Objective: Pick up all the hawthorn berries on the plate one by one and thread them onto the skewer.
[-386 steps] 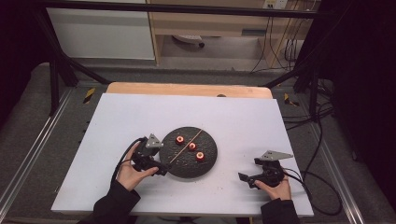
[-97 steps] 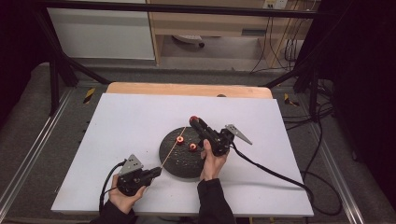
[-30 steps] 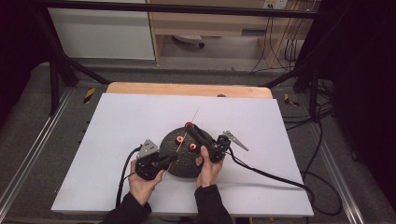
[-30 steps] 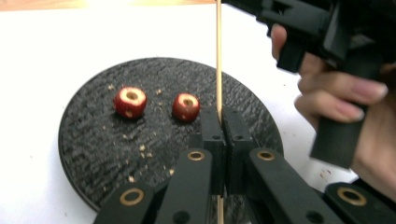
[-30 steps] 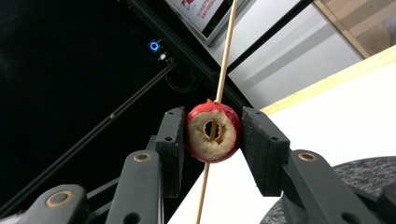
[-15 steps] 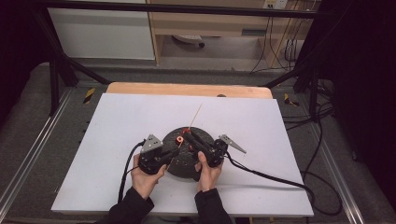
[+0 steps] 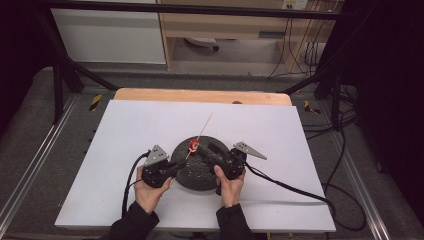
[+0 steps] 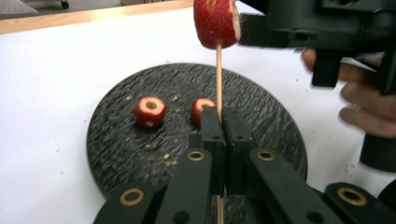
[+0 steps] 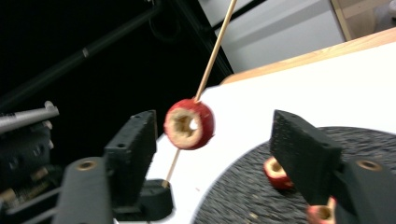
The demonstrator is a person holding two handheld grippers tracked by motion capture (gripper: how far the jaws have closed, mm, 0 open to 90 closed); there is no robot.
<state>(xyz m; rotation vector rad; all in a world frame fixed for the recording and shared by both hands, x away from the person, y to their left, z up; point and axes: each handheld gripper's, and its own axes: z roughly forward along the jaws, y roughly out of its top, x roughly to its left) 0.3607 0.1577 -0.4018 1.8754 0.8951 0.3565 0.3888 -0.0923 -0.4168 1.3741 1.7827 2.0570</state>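
A thin wooden skewer point(image 7: 204, 125) slants up over a round black plate point(image 7: 197, 177). My left gripper point(image 7: 180, 163) is shut on its lower end point(image 8: 218, 116) at the plate's left edge. A red cored fruit piece point(image 7: 193, 146) is threaded on the skewer point(image 8: 215, 21). My right gripper point(image 7: 203, 149) stands open around that piece point(image 9: 189, 123), which sits close to one jaw and well apart from the other; the gripper point(image 9: 217, 140) points left. Two more red cored pieces point(image 8: 150, 111) point(image 8: 201, 108) lie on the plate.
The plate rests near the front middle of a white board point(image 7: 125, 130) on a wooden table point(image 7: 150, 95). Cables trail from both grippers, the right one point(image 7: 300, 192) sweeping off to the right. Crumbs dot the plate point(image 8: 159, 154).
The left gripper came in to the plate's left edge with the skewer. The right gripper brought a red piece onto the skewer, and its jaws now stand apart around it.
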